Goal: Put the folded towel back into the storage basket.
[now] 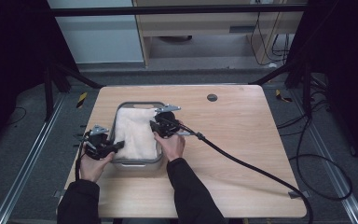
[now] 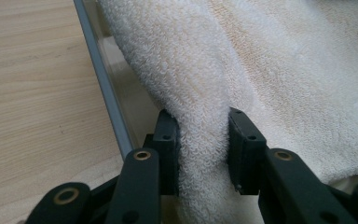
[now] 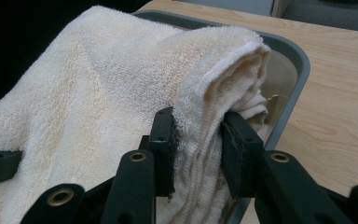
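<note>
Lying in a grey tub (image 1: 121, 110) on the left half of the table (image 1: 242, 140), a cream towel (image 1: 135, 133) is gripped at two places. In the left gripper view a thick fold of the towel (image 2: 261, 70) is pinched between the two black jaws, close to the tub's left wall (image 2: 103, 88); the left gripper (image 1: 117, 146) is therefore clenched on the cloth at the tub's near left corner. In the right gripper view a bunched, doubled edge of the towel (image 3: 121, 79) is squeezed between the jaws, with the tub's rim (image 3: 298, 60) just behind it; the right gripper (image 1: 154, 126) is likewise clamped on the towel, along the tub's right side. The cloth is draped over the rim in places rather than lying flat inside. The step in hand is judged to be the two-point grasp that comes ahead of lifting the towel out, or of spreading it. For the next move, both grips would need to be kept firm and raised together, so that the cloth is cleared from the rim without the tub being dragged along. A cable (image 1: 242, 163) is trailed from the right gripper across the table to the near right.
</note>
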`<state>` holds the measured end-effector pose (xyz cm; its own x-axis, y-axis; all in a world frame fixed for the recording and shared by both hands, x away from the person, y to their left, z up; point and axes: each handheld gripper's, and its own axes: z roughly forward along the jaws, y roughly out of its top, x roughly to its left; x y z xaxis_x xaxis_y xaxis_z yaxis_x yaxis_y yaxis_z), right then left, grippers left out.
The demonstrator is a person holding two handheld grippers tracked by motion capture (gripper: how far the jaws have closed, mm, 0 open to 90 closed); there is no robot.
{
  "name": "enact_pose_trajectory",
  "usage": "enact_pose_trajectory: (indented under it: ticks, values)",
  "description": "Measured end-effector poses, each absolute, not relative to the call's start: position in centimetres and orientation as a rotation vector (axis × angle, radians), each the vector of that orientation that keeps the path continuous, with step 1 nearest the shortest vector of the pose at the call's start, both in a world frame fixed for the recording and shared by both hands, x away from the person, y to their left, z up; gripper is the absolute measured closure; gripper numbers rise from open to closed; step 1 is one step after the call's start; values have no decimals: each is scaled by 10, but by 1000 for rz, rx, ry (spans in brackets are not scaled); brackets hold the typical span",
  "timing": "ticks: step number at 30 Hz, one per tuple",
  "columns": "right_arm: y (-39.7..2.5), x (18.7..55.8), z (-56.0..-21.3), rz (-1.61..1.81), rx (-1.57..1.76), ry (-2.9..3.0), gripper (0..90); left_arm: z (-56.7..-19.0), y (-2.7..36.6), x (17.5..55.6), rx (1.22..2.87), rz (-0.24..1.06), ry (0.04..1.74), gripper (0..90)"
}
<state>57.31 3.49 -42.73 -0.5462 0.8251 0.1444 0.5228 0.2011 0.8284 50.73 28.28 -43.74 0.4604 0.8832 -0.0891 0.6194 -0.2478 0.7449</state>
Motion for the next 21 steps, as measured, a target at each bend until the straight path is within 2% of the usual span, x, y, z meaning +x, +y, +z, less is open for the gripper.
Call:
enact_pose_trajectory:
  ticks: [6, 11, 17, 21]
  values:
    - [34, 572, -426, 1229, 1223, 2144, 572, -437, 279, 507, 1991, 470, 1239, 572]
    - [30, 569, -421, 1270, 1202, 2120, 559, -431, 273, 504, 1989, 537, 1234, 457]
    - [21, 565, -408, 1299, 1179, 2094, 530, -418, 279, 498, 1905, 566, 1206, 443]
    - [10, 560, -399, 1334, 1163, 2067, 452, -409, 283, 494, 1866, 565, 1190, 441]
